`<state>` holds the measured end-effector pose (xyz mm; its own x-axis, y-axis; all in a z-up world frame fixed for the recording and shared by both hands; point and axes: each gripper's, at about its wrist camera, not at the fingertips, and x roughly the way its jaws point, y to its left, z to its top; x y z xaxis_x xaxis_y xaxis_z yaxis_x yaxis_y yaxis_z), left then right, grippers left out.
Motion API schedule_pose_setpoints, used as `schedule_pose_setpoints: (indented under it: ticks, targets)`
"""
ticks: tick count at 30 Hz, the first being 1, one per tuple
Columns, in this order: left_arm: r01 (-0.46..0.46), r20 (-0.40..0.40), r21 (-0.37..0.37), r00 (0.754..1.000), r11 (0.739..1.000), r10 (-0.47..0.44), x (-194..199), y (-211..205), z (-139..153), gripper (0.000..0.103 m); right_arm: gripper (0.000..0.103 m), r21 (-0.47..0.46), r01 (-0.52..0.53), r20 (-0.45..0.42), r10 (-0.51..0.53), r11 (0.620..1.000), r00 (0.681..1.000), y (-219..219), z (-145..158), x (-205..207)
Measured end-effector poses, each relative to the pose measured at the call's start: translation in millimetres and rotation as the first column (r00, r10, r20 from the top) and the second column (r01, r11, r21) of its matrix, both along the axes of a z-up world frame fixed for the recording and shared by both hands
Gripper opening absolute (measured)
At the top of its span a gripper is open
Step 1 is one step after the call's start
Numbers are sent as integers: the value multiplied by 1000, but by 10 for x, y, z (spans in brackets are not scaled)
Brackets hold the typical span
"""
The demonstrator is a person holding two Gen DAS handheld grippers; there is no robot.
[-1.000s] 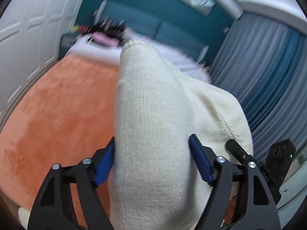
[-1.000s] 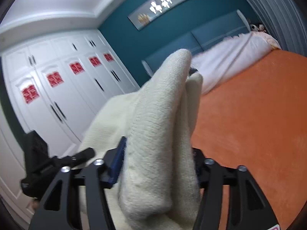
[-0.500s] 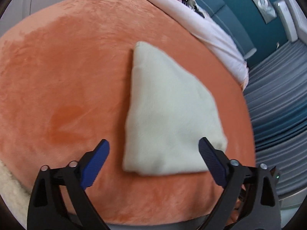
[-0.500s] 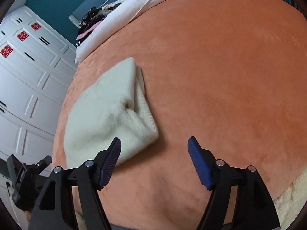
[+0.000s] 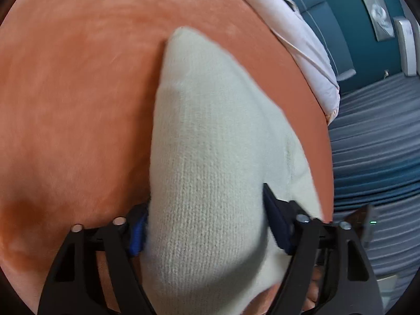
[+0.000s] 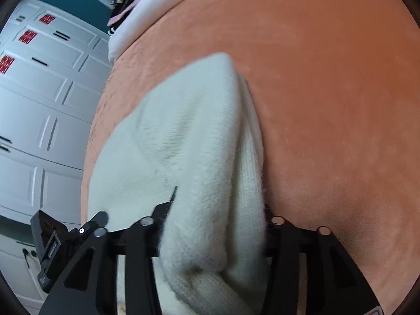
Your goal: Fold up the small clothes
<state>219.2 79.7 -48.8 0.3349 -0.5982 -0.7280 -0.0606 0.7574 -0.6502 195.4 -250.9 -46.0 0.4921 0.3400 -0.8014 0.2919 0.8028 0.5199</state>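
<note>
Half a second earlier both sets of fingers were spread; now my left gripper and right gripper pinched the knit again, ready for another fold.

An orange plush blanket covers the bed. A folded cream knit garment lies directly on it, and a white sheet borders its far edge.

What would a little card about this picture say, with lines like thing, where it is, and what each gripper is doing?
thing: cream knitted garment, folded
where: lying on the orange blanket
left gripper: fingers closed on the garment's near edge
right gripper: fingers closed on the garment's near edge
behind: white cupboards, grey curtain
</note>
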Motion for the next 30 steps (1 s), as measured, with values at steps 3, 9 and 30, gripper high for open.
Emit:
schedule_pose_setpoints:
  ticks: [3, 9, 30]
  targets:
    - [74, 127, -41, 990, 996, -68, 52, -106, 400, 60, 34, -30, -37, 232, 43, 999, 972, 83, 698, -178]
    - [168, 241, 143, 950, 975, -199, 104, -593, 332, 67, 45, -41, 63, 218, -53, 997, 974, -415, 453, -375]
    - [35, 189, 373, 976, 927, -112, -603, -414, 85, 68, 17, -147, 49, 227, -14, 988, 974, -395, 570, -638]
